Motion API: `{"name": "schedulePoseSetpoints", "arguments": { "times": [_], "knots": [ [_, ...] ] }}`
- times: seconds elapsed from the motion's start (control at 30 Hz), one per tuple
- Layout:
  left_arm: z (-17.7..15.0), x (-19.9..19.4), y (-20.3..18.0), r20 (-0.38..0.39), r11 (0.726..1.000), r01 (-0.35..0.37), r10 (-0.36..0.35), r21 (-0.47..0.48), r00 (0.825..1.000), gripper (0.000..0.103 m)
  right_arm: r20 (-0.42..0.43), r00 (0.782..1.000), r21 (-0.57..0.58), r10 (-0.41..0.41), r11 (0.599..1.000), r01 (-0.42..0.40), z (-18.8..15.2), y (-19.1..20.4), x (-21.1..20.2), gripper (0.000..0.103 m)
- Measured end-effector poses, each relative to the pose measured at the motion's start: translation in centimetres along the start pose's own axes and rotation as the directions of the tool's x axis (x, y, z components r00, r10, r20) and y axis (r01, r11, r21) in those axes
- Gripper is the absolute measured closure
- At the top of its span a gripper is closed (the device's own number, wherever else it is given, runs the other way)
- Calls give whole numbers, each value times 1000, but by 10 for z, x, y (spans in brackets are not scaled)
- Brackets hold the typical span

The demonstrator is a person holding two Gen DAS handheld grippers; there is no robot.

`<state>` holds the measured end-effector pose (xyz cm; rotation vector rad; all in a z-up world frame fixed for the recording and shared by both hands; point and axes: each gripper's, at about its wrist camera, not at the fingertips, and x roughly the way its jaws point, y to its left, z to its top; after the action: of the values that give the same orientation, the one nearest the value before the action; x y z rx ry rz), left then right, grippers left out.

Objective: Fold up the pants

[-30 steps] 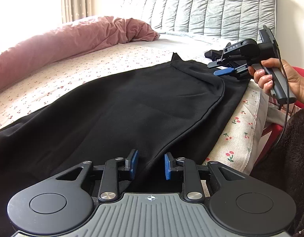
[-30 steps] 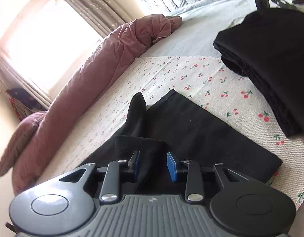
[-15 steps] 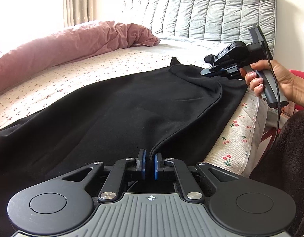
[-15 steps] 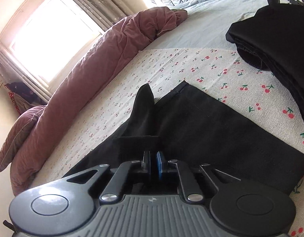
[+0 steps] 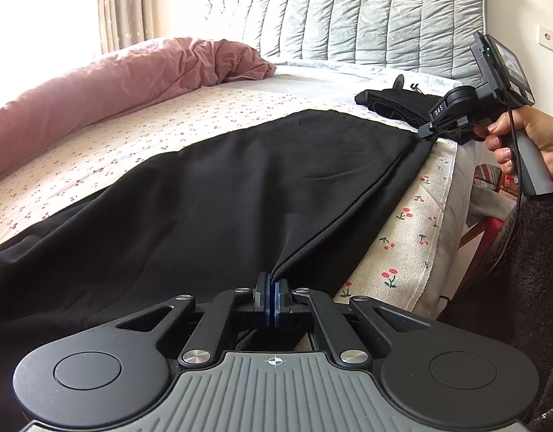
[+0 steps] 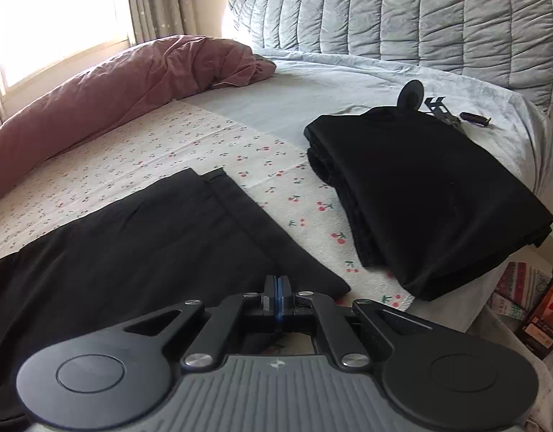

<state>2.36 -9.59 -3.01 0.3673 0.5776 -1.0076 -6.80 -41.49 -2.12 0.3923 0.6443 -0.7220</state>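
Both pairs of tongs had snapped closed since a second before, my left gripper and right gripper each pinching the near edge of the pants, so I judged the grasp done and a lift and carry-over across the bed next.

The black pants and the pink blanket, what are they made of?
The black pants look like soft, matte woven cloth: smooth, with a stitched hem and gentle creases. The pink blanket seems to be puffy, crinkled cotton-like fabric, though the exact fibre is unclear.

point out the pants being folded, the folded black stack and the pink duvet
pants (image 5: 240, 194), left wrist view, flat middle of the leg
folded black stack (image 6: 431, 187), right wrist view, top layer
pink duvet (image 6: 125, 86), right wrist view, rumpled middle
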Motion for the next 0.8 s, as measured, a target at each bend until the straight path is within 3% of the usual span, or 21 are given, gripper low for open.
{"name": "schedulePoseSetpoints", "arguments": {
  "times": [0.17, 0.2, 0.23, 0.3, 0.47, 0.57, 0.73, 0.8],
  "knots": [
    [-2, 0, -1, -5, 1000, -3, 3, -1, 1000, 103, 2, 996, 61, 84, 995, -84, 4, -18, -1, 100],
    [-2, 0, -1, -8, 1000, -5, 5, -2, 1000, 103, 7, 994, 78, 111, 991, -111, 6, -21, -1, 87],
    [-1, 1, -1, -9, 1000, -6, 6, -3, 1000, 103, 19, 989, 99, 148, 984, -149, 9, -24, -2, 84],
    [-1, 1, -1, -10, 1000, -6, 6, -5, 1000, 103, 25, 978, 112, 206, 972, -207, 18, -26, 3, 66],
    [-2, 3, 1, -13, 1000, 0, 0, -15, 1000, 103, -27, 954, 96, 297, 951, -293, 38, -24, 27, 62],
    [-2, 4, 3, -15, 1000, 5, -5, -20, 1000, 103, -82, 953, 60, 291, 956, -287, 41, -18, 47, 54],
    [-2, 5, 6, -15, 1000, 16, -17, -27, 1000, 103, -102, 970, -97, 223, 968, -233, 31, 8, 54, 57],
    [-2, 6, 6, -14, 999, 19, -19, -26, 1000, 103, -104, 972, -176, 211, 958, -227, 25, 18, 48, 81]
  ]
}}
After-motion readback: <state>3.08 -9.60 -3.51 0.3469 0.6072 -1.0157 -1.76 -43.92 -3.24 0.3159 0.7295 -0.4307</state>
